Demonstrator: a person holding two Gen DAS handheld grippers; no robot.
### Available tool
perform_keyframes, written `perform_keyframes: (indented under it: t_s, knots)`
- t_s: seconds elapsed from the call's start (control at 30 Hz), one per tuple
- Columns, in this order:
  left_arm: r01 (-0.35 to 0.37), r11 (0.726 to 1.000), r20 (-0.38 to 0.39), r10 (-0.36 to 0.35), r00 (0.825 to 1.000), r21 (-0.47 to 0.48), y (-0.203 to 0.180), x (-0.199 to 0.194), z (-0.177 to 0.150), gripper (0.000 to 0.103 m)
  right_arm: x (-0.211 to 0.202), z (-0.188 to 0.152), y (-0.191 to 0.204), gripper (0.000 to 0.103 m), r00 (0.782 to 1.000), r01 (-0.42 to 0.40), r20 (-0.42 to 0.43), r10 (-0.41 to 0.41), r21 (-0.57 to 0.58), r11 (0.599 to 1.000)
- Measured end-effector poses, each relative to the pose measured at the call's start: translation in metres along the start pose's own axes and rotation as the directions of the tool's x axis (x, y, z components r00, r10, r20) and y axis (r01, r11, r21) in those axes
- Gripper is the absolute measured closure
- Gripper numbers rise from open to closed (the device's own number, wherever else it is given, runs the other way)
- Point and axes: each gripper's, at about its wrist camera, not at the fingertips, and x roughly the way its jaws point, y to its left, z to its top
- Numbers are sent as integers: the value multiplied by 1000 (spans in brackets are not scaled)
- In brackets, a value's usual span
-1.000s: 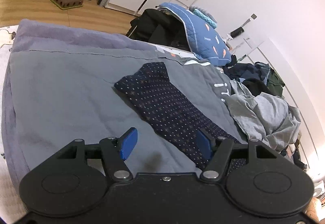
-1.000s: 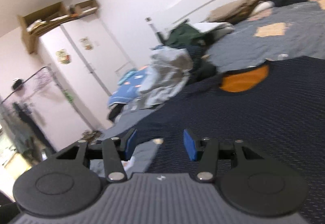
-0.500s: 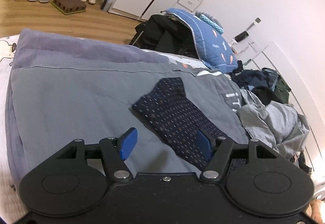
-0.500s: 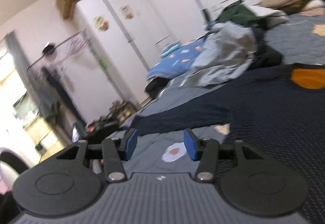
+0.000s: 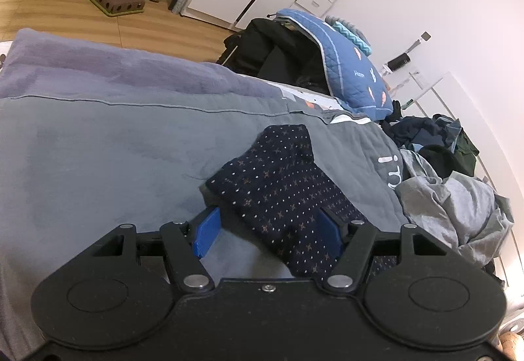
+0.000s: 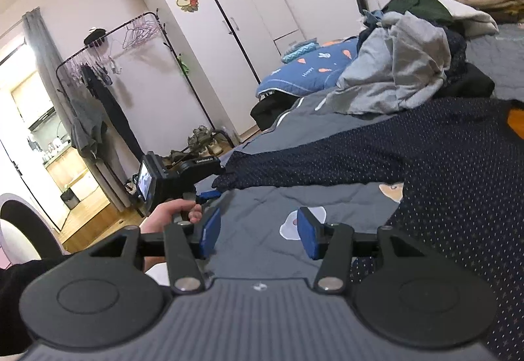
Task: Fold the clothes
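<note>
Left wrist: my left claw (image 5: pixel 267 231) stands wide open with the sleeve (image 5: pixel 278 177) of the navy shirt lying between its blue pads, the cloth draped over the right one. It looks placed to pinch the sleeve, but nothing is clamped. The shirt lies on the grey bed (image 5: pixel 108 148), and a laundry pile (image 5: pixel 452 194) waits to the right.

Right wrist: my right claw (image 6: pixel 258 231) is open too, holding nothing, low over the bed (image 6: pixel 262 207) just beside the shirt body (image 6: pixel 452 164). The sleeve (image 6: pixel 294 164) stretches out towards the left hand (image 6: pixel 173 213); whether it is spread or already partly folded, I can't quite tell from this angle.
</note>
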Motion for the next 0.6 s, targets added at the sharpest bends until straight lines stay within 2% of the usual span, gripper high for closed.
perform_keyframes:
  t_s: [0.07, 0.13, 0.2, 0.3, 0.43, 0.5, 0.6]
  knots:
    - [-3, 1000, 7, 2, 1000, 16, -2, 1, -1, 41, 1, 0, 2, 52, 1000, 7, -2, -7, -1, 1000]
    - [-4, 999, 11, 3, 1000, 34, -5, 2, -1, 47, 2, 0, 3, 52, 1000, 13, -5, -13, -2, 1000]
    - [-8, 999, 3, 8, 1000, 46, -6, 4, 0, 74, 3, 0, 5, 52, 1000, 20, -7, -20, -3, 1000]
    - [-10, 999, 5, 9, 1000, 52, -4, 4, 1, 88, 5, -1, 7, 51, 1000, 29, -10, -29, -5, 1000]
    - [14, 997, 42, -18, 999, 79, -10, -4, 3, 95, 3, 0, 9, 51, 999, 42, -10, -42, -4, 999]
    - [49, 994, 75, -56, 996, 99, -18, -11, 4, 95, 2, 0, 9, 51, 999, 48, -8, -48, -3, 999]
    - [120, 985, 81, -131, 988, 124, -35, -19, 4, 96, 2, 3, 6, 51, 998, 64, -8, -64, -3, 998]
